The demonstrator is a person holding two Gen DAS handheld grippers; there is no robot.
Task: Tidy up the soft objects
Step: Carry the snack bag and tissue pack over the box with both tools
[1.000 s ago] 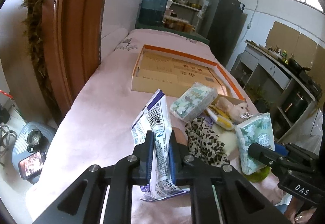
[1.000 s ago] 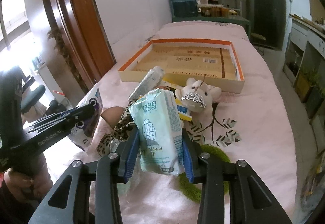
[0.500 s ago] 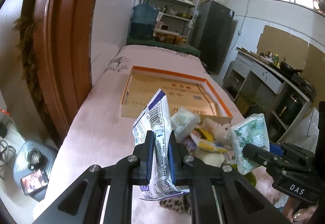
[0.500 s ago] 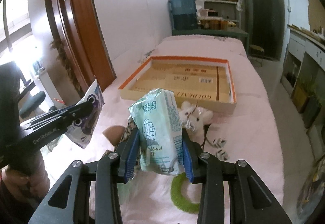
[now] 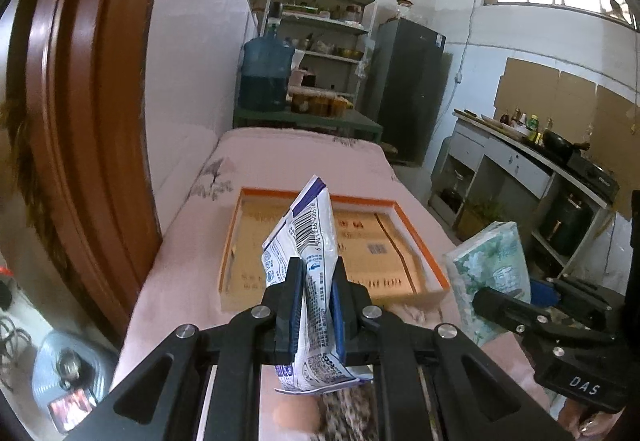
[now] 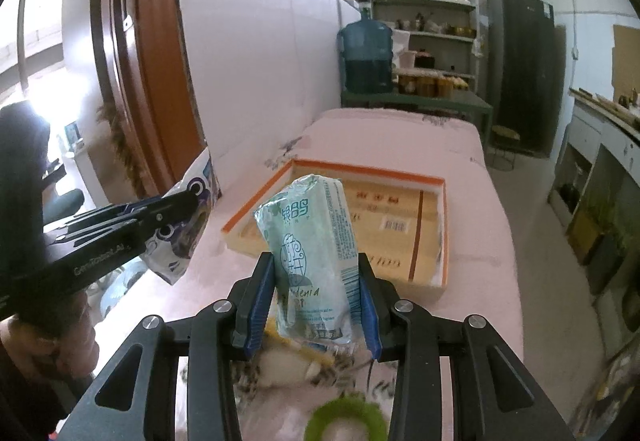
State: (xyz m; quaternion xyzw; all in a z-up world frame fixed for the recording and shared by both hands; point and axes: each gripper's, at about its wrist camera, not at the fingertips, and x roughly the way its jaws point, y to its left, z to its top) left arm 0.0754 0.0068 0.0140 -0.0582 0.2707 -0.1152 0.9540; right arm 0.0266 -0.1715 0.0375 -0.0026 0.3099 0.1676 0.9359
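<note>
The left gripper (image 5: 316,305) clamps a thin white packet (image 5: 306,241) upright, the right gripper (image 6: 316,301) grips a green tissue pack (image 6: 312,241), both nearer than the box (image 6: 444,237).

Home kitchen; pantry shelves (image 5: 320,21), fridge (image 5: 408,89), stove counter (image 5: 560,157)

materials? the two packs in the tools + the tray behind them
White-purple pack: thin glossy plastic film, probably; it creases and flattens between the pads.
Green tissue pack: soft plastic wrap with a sheen, wrinkled; the contents look squashy.
Tray: looks like printed cardboard, matte tan floor, orange-edged white rim.
</note>
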